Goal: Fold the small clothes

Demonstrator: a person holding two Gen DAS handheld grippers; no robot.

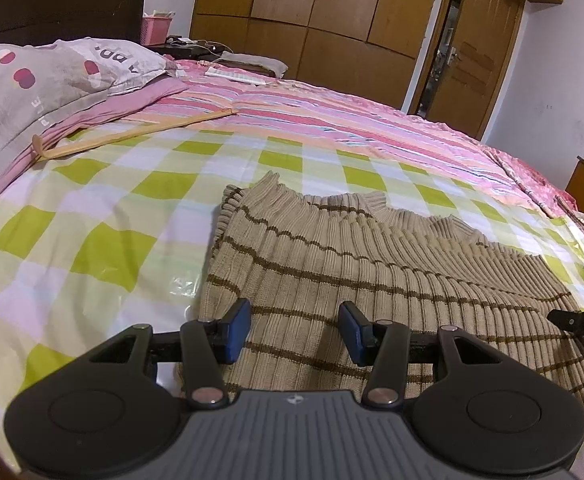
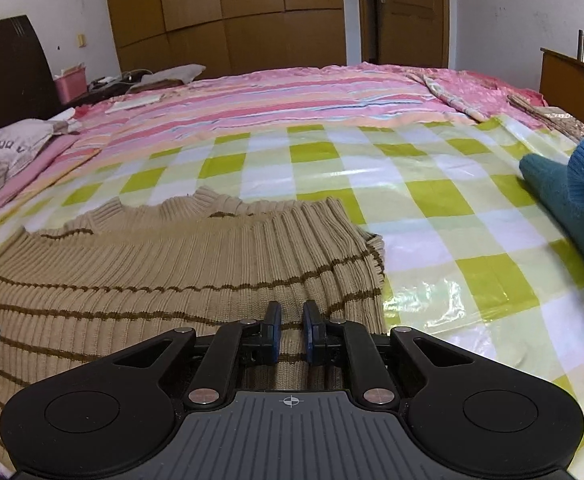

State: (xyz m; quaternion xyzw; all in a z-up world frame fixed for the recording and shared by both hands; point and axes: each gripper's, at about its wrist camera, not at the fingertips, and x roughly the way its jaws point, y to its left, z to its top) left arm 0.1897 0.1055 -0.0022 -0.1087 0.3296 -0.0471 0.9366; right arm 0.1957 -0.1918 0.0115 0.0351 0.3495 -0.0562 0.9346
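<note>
sweater [image 1: 372, 264]: beige ribbed knit, brown stripes, folded flat on your check sheet [image 1: 91, 220] | left gripper [image 1: 295, 330]: spread over it | right gripper [image 2: 292, 330]: narrow gap, knit between pads, grip unclear

The bed [image 1: 372, 120] carries a green-checked plastic sheet [image 1: 91, 240], and on it a striped sweater [image 1: 352, 260] lies flat under both sets of jaws. A teal garment [image 2: 564, 200] lies right of the right jaws; pillows [image 1: 31, 92] and a wooden stick [image 1: 131, 136] lie beyond the left jaws, to their left.
</note>
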